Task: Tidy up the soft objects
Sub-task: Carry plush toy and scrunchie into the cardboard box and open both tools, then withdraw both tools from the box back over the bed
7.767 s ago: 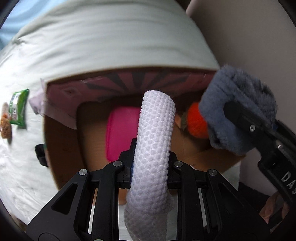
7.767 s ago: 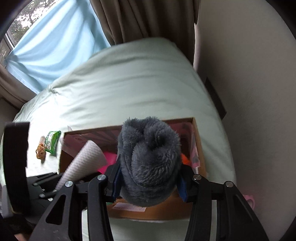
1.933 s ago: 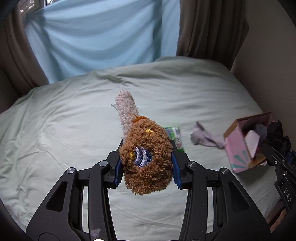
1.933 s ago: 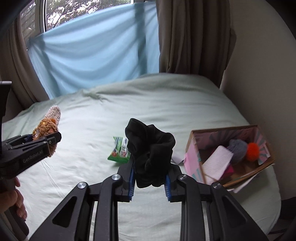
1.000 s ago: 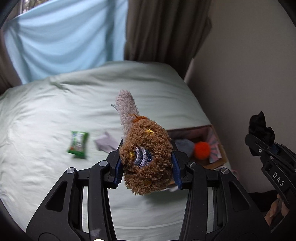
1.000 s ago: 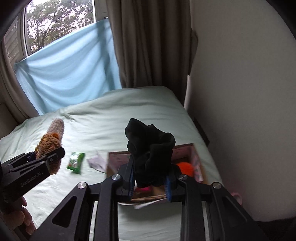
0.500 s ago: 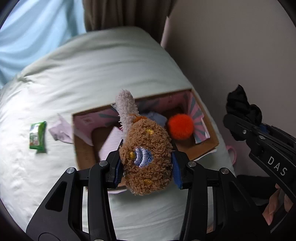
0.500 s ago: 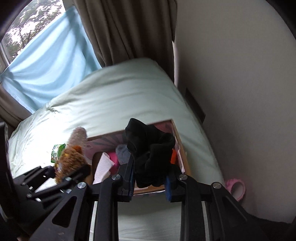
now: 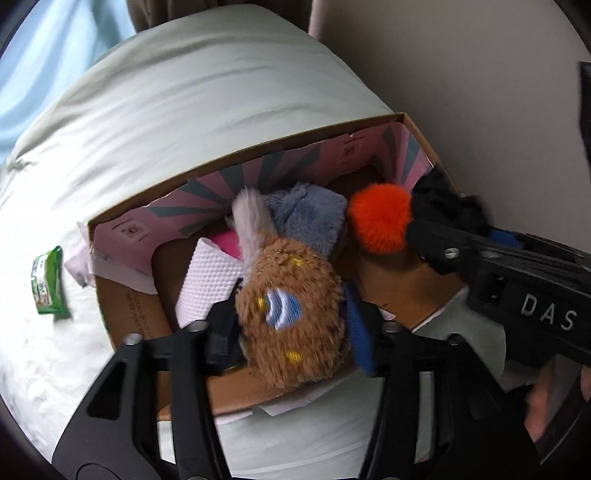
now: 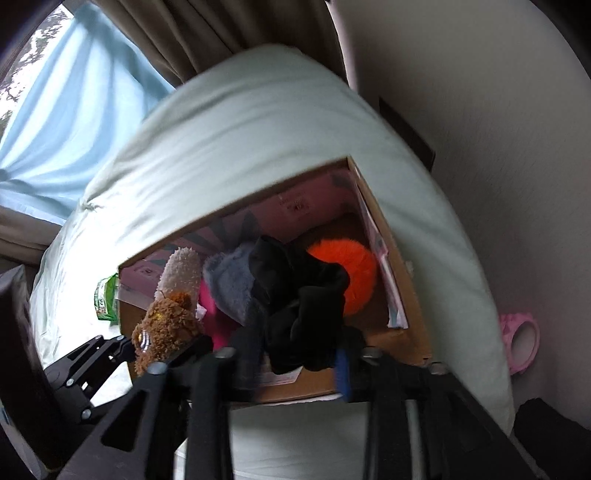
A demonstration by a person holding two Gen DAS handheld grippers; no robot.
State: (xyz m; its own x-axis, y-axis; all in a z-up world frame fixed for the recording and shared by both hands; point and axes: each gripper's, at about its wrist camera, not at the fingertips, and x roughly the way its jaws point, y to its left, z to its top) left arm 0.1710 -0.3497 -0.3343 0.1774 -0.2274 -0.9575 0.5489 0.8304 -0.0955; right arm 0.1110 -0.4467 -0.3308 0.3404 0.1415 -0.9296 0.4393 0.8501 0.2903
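An open cardboard box (image 9: 125, 306) with a pink lining sits on the pale green bed (image 9: 192, 92). In it lie a white textured roll (image 9: 208, 280), a grey fluffy piece (image 9: 310, 218), an orange pom-pom (image 9: 380, 219) and something pink (image 9: 227, 242). My left gripper (image 9: 291, 325) is shut on a brown plush toy (image 9: 291, 317) with a pale tail, over the box's near side. My right gripper (image 10: 299, 354) is shut on a black cloth bundle (image 10: 299, 306), over the box (image 10: 391, 251) beside the orange pom-pom (image 10: 351, 277). The right gripper also shows in the left wrist view (image 9: 443, 221).
A green snack packet (image 9: 46, 284) and a pale lilac cloth (image 9: 75, 267) lie on the bed left of the box. A wall (image 10: 498, 110) runs close along the bed's right side. A pink ring-shaped object (image 10: 521, 339) lies on the floor by the wall. Curtains (image 10: 229, 29) hang behind.
Both grippers have moved forward and down over the box, which now fills more of each view. Each still holds its item.
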